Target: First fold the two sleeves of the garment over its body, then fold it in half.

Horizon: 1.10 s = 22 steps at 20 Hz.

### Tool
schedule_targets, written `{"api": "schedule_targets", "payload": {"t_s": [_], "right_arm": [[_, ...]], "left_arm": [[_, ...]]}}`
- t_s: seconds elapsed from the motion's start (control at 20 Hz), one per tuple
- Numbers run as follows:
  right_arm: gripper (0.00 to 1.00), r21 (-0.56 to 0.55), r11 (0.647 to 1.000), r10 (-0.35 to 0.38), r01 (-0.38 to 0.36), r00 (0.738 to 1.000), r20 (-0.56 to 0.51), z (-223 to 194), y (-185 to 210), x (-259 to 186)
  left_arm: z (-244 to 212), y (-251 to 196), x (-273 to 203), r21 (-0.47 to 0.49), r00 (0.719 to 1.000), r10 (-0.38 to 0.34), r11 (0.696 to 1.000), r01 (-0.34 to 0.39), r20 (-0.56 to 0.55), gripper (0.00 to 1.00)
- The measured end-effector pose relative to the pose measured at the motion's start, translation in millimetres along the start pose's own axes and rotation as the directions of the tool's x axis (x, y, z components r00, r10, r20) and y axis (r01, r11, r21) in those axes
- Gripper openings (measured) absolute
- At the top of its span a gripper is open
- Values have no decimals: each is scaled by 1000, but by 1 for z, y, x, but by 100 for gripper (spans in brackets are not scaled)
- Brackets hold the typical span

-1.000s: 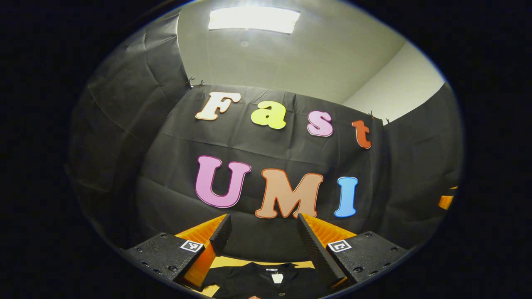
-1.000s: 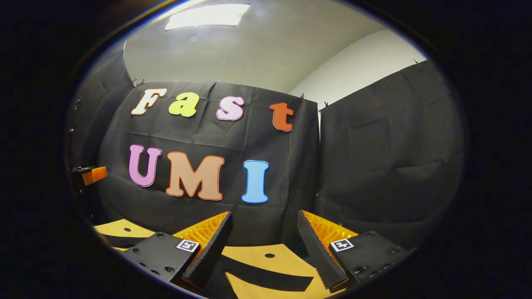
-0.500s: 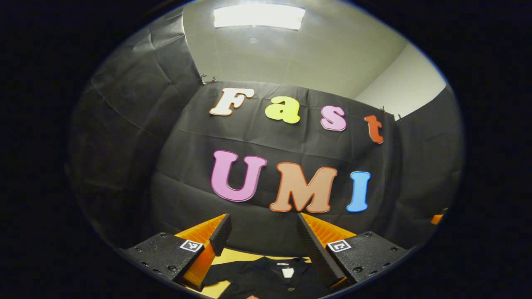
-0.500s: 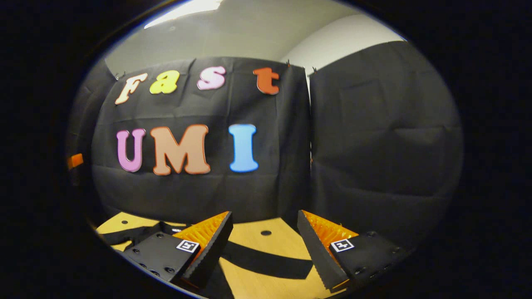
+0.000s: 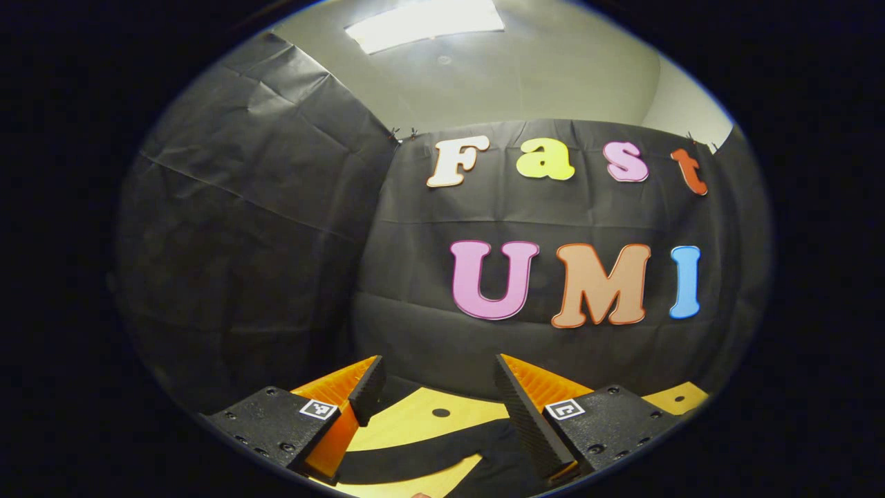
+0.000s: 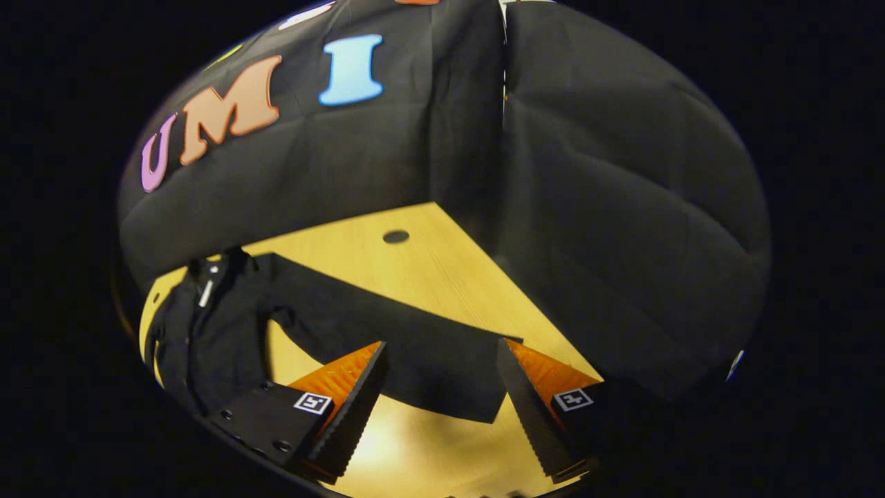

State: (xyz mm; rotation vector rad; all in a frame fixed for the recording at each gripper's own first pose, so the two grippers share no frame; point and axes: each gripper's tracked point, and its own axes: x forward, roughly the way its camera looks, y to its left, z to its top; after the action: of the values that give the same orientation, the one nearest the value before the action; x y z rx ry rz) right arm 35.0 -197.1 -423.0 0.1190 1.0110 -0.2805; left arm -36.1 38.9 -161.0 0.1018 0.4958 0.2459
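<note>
On the pale wooden bench [image 6: 442,277], the black long-sleeved garment [image 6: 214,325] lies flat, one sleeve [image 6: 387,339] stretching rightward between the spread, empty right tongs [image 6: 442,408]. Left tongs [image 5: 435,404], likewise spread, hover above the other sleeve [image 5: 415,460].

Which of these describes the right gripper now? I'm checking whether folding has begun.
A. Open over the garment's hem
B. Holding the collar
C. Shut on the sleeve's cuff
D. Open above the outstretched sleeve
D: in the right gripper view the right gripper has its fingers spread apart, and the black garment's sleeve lies flat and stretched out on the wooden table between them, ungrasped.
</note>
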Motion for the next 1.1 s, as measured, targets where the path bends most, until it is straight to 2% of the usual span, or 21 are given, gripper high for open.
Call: {"api": "schedule_targets", "payload": {"t_s": [0.1, 0.25, 0.4, 0.75, 0.85, 0.95, 1.0, 1.05, 1.1], "right_arm": [[100, 11, 1000, -16, 17, 999, -47, -2, -5, 12], [100, 36, 999, -11, 15, 995, -100, 0, -10, 25], [100, -3, 1000, -19, 18, 988, -155, -5, -6, 33], [97, 20, 1000, 19, -17, 992, -121, -1, -4, 34], [88, 14, 1000, 29, -28, 993, -113, 5, 3, 34], [63, -5, 999, 45, -46, 993, -107, 5, 16, 35], [57, -12, 998, 53, -55, 993, -105, 5, 21, 36], [43, -19, 998, 61, -63, 993, -103, 6, 26, 35], [35, -24, 998, 61, -64, 992, -107, 6, 29, 36]], "left_arm": [[-7, -3, 1, 14, 1000, 7, 1000, -6, -28, 93], [-10, -25, 6, 10, 999, -27, 1000, 27, -30, 92], [-21, -43, 9, 38, 997, -57, 998, 59, -57, 92], [-23, -88, 13, 96, 984, -166, 981, 171, -59, 92], [-26, -96, 14, 88, 980, -188, 977, 193, -64, 92], [-28, -97, 14, 81, 978, -197, 976, 202, -69, 93], [-29, -96, 14, 78, 978, -197, 976, 202, -69, 93], [-30, -94, 14, 75, 978, -196, 977, 201, -70, 93], [-30, -90, 14, 75, 979, -192, 978, 197, -70, 92]]}}
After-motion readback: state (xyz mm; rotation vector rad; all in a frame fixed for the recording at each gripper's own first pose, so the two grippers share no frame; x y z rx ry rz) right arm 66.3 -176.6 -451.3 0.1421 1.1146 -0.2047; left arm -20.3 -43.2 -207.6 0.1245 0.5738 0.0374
